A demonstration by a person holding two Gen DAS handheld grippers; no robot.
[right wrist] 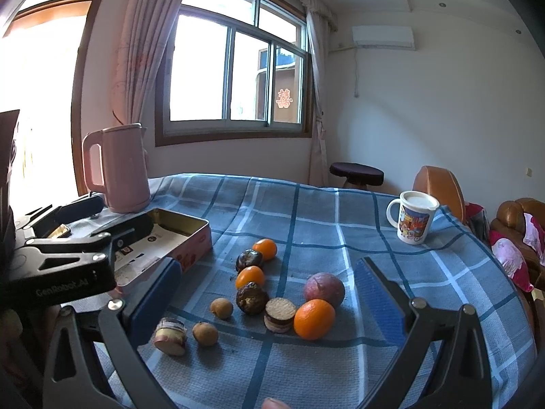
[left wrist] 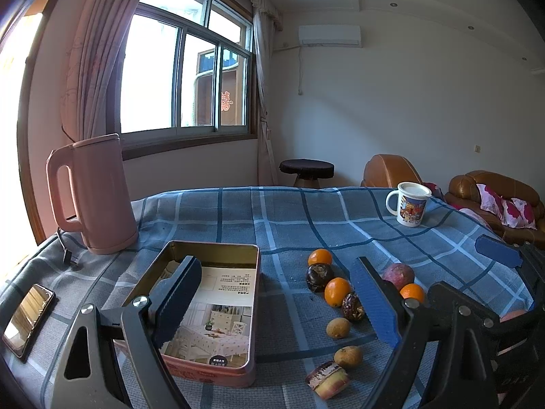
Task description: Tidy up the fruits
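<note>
Several fruits lie in a loose row on the blue checked cloth: oranges (right wrist: 314, 318), dark water chestnuts (right wrist: 252, 298), a purple passion fruit (right wrist: 323, 289) and two brown longans (right wrist: 221, 307). A sandwich biscuit (right wrist: 280, 314) and a wrapped snack (right wrist: 170, 335) lie among them. An open metal tin (left wrist: 218, 255) with a printed sheet inside sits left of the fruit. My left gripper (left wrist: 276, 303) is open, one finger over the tin, the other beside the chestnuts (left wrist: 352, 305). My right gripper (right wrist: 269, 266) is open above the fruit and holds nothing.
A pink kettle (left wrist: 98, 197) stands at the table's back left, its cord trailing forward. A phone (left wrist: 29, 320) lies at the left edge. A lidded mug (right wrist: 414, 220) stands back right. Behind the table are a stool (left wrist: 306, 168) and brown armchairs (left wrist: 494, 191).
</note>
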